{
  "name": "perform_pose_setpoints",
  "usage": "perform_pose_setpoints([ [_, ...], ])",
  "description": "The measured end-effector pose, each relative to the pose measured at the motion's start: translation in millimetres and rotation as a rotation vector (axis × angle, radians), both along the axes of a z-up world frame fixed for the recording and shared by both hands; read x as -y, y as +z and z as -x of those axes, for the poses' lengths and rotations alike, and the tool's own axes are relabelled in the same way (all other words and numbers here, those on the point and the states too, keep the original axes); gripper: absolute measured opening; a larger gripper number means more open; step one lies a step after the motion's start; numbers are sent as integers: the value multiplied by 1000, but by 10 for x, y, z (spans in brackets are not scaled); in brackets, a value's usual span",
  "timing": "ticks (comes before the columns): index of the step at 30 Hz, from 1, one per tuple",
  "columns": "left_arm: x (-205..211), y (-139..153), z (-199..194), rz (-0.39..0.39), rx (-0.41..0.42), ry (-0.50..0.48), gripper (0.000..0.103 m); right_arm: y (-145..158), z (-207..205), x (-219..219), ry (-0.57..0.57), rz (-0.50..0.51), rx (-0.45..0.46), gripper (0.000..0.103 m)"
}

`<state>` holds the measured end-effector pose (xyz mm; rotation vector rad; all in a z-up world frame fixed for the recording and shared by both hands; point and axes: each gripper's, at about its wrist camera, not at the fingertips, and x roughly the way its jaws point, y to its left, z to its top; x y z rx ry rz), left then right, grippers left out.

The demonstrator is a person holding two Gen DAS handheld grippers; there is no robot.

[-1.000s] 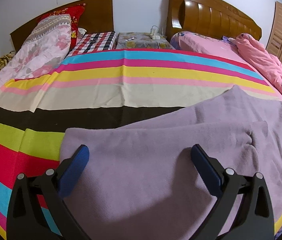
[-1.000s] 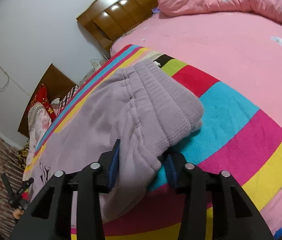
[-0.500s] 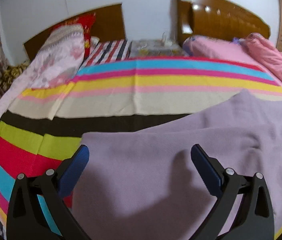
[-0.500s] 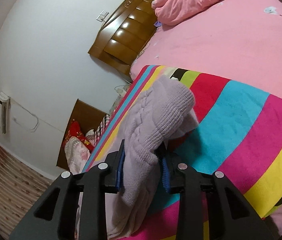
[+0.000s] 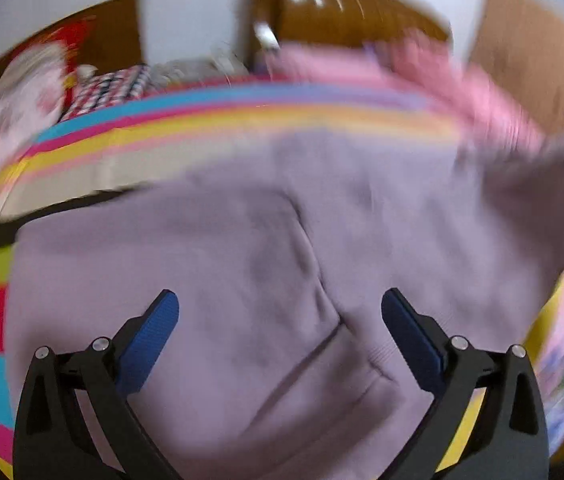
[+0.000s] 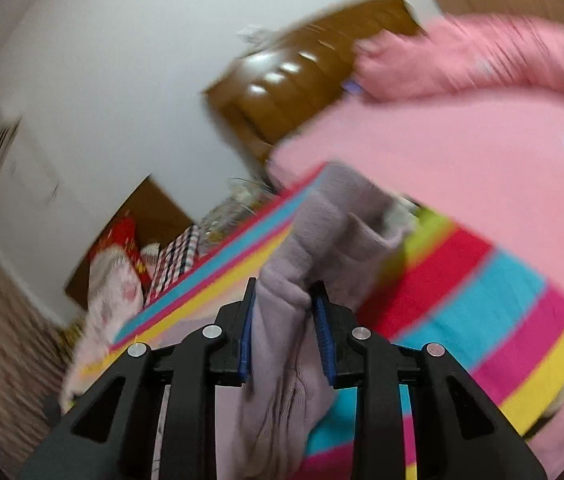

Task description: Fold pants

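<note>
Since one second ago, the waistband end of the lilac pants (image 6: 334, 232) has come up off the striped blanket (image 6: 494, 280); before, it lay flat there, and the right gripper's jaws have just been closing on it.

At the left, the left gripper (image 5: 279, 320) hangs over the pants (image 5: 241, 264) with its blue pads (image 5: 149, 344) wide apart. Nothing is between them; the cloth lies below, spread over the striped blanket (image 5: 129, 136). This view is strongly blurred, so I cannot tell if the pads touch the fabric. A fold line runs across the cloth between the two fingers.

Further right, the pants rise toward the edge of the left wrist view, where the cloth looks lifted.

At the right, the right gripper (image 6: 286, 320) is clamped on a thick bunch of the pants. The fabric fills the narrow gap between the pads (image 6: 324, 336) and stands up above the fingertips, while more of it hangs down below them. Behind it lies the pink bedcover (image 6: 462, 152), with a pink quilt (image 6: 474, 56) heaped near the wooden headboard (image 6: 298, 80).

No box or basket shows in these views; the pants are partly on the blanket, partly held up.
</note>
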<state>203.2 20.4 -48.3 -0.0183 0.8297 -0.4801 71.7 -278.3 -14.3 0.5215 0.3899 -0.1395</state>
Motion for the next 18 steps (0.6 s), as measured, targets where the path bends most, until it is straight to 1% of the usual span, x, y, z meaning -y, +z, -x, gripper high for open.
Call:
perform_pose_setpoints([
  [1,-211,136,57,87,33,34,101,148,-90,-301,52,87,22,29],
  [2,-489,282,118,162,70,90,101,231,-145,-527,112,137,53,20],
  [3,-666,368,138,181,88,135,101,324,-257,-935,175,235,44,20],
  [4,-859,432,157,186,98,181,101,358,-338,-1256,214,315,37,20],
  [5,-1057,475,174,186,101,223,101,349,-454,-1702,271,404,22,20],
  [6,-1193,497,196,191,107,255,101,300,-528,-1993,329,437,11,20],
  [7,-1393,503,241,202,112,311,101,217,-585,-2252,395,446,2,20],
  [8,-1510,501,261,208,108,344,101,114,-633,-2526,472,443,-10,20],
  [9,-1630,485,299,216,104,369,101,-82,-667,-2952,576,478,-40,20],
  [10,-1762,436,351,228,98,396,101,-221,-666,-3215,634,530,-62,20],
  [11,-1791,439,398,229,95,408,101,-409,-671,-3496,698,597,-100,20],
  [12,-1852,385,425,226,85,420,101,-676,-676,-3782,766,669,-157,21],
  [13,-1893,330,441,221,70,422,101,-906,-672,-3957,813,723,-206,24],
  [14,-1934,303,422,218,58,422,101,-1052,-621,-4041,807,779,-199,30],
  [15,-1959,240,432,213,37,421,101,-1055,-526,-4066,776,822,-161,32],
  [16,-1970,205,423,214,27,415,101,-1037,-509,-4056,784,831,-162,33],
  [17,-1962,181,433,216,20,409,101,-1006,-516,-4016,803,813,-173,35],
  [18,-1962,149,443,220,11,401,101,-933,-535,-3894,829,748,-185,52],
])
